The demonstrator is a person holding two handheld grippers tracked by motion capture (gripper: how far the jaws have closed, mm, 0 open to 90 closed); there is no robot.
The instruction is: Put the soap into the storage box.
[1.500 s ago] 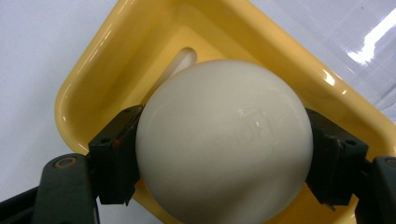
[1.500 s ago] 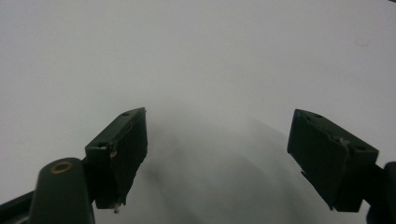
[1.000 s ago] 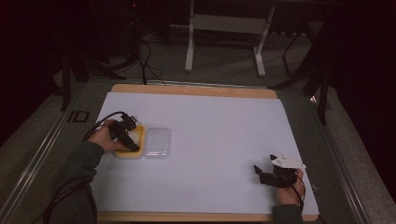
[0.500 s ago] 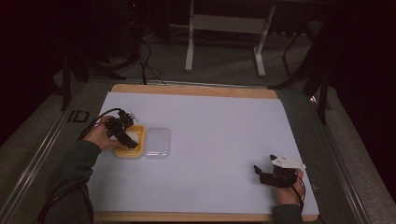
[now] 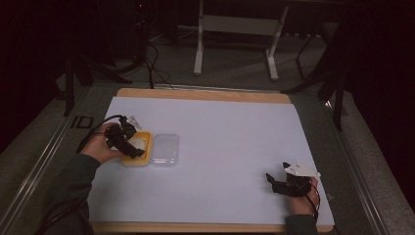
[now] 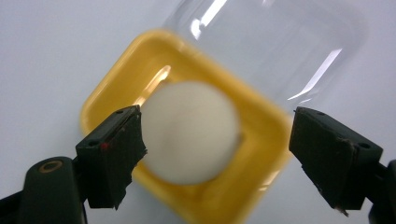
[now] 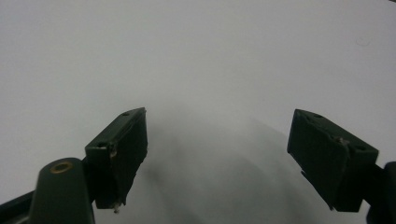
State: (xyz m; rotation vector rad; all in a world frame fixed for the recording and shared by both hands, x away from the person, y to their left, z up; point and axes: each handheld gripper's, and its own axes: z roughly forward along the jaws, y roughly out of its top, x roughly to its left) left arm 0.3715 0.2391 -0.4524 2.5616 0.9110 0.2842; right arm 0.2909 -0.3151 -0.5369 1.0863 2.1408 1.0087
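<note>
Shifted since earlier frame: left gripper (image 5: 139,152), now drawn back toward near-left edge of yellow tray (image 6: 116,88) — jaws apart, flanking white ball (image 6: 189,133) lying in tray, clear lid (image 5: 165,149) just beside. Right gripper (image 5: 271,180): jaws spread, idle on white table cover (image 7: 196,56). Step judged: approach to grasp — next, lower and close on ball.

Clear lid (image 6: 280,51) — blurred, its top cut off by the edge.

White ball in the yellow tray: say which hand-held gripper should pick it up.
Left. The left hand-held gripper hangs open over the white ball in the yellow tray; the right hand-held gripper sits far across the table, over bare surface.
</note>
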